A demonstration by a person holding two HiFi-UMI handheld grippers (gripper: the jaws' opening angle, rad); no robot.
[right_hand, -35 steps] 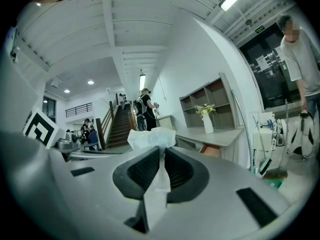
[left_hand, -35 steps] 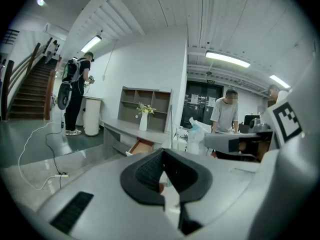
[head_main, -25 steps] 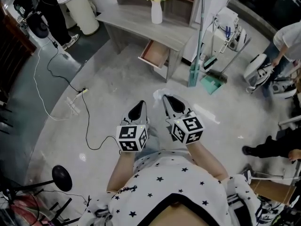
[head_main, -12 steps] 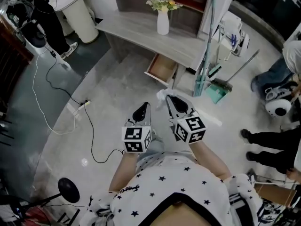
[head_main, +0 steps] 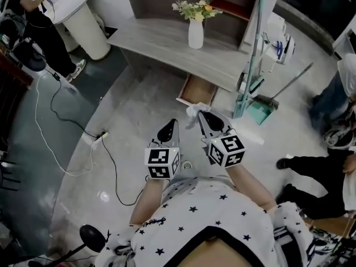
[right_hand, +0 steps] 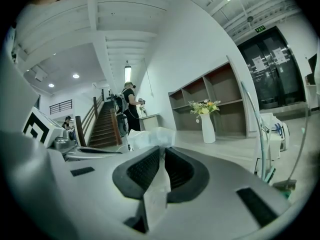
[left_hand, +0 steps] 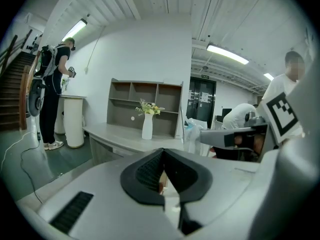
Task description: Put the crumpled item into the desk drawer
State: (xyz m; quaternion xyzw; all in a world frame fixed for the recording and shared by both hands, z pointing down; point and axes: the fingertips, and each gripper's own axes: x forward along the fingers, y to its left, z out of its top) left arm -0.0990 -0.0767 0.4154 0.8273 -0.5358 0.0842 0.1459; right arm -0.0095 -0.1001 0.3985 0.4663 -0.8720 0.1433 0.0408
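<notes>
Drew nearer the open drawer (head_main: 198, 89), almost within reach.
Kept crumpled paper (head_main: 192, 110) clenched in right gripper (head_main: 199, 115); left gripper (head_main: 172, 122) closed, empty.

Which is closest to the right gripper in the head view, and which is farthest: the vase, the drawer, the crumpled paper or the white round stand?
1. crumpled paper: pinched in the right gripper.
2. open drawer: just ahead, under the desk.
3. white vase: on the desk top, beyond the drawer.
4. white round stand: far off to the left.
</notes>
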